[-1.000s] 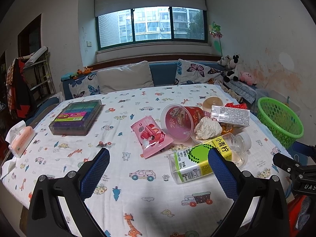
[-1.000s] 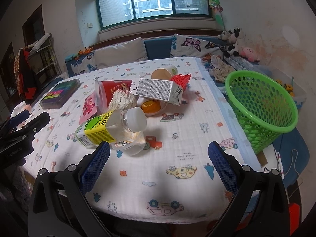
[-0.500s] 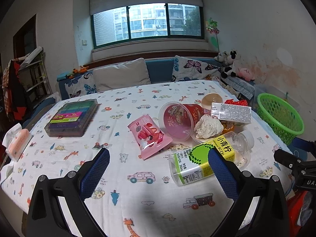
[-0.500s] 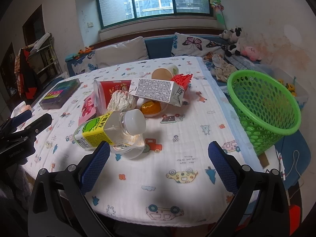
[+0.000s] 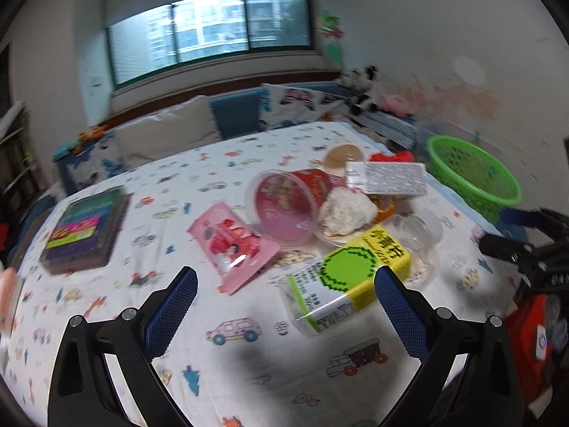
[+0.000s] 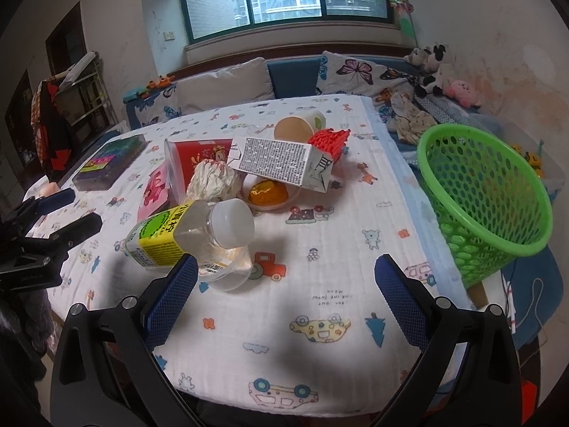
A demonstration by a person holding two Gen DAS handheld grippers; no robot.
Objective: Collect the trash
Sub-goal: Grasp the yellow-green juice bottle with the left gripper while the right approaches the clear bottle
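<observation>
A pile of trash lies on the patterned tablecloth: a clear bottle with a yellow-green label point(image 5: 350, 277) point(image 6: 185, 233), a pink wrapper point(image 5: 234, 243), a red cup on its side point(image 5: 288, 206) point(image 6: 193, 160), a crumpled tissue point(image 5: 346, 210) point(image 6: 213, 179), a grey-white carton point(image 5: 386, 178) point(image 6: 281, 162), a red net point(image 6: 329, 140) and a paper cup point(image 6: 297, 128). A green basket point(image 5: 473, 174) point(image 6: 487, 195) stands off the table's right side. My left gripper point(image 5: 284, 306) is open, just in front of the bottle. My right gripper point(image 6: 286, 295) is open, right of the bottle.
A box of coloured pens point(image 5: 85, 231) point(image 6: 110, 162) lies at the table's left. A sofa with cushions point(image 6: 227, 85) and plush toys point(image 6: 441, 71) runs behind the table. An orange jelly cup point(image 6: 268, 192) sits under the carton.
My left gripper has moved forward and down toward the bottle, and its view is blurred. My right gripper has moved slightly closer to the table.
</observation>
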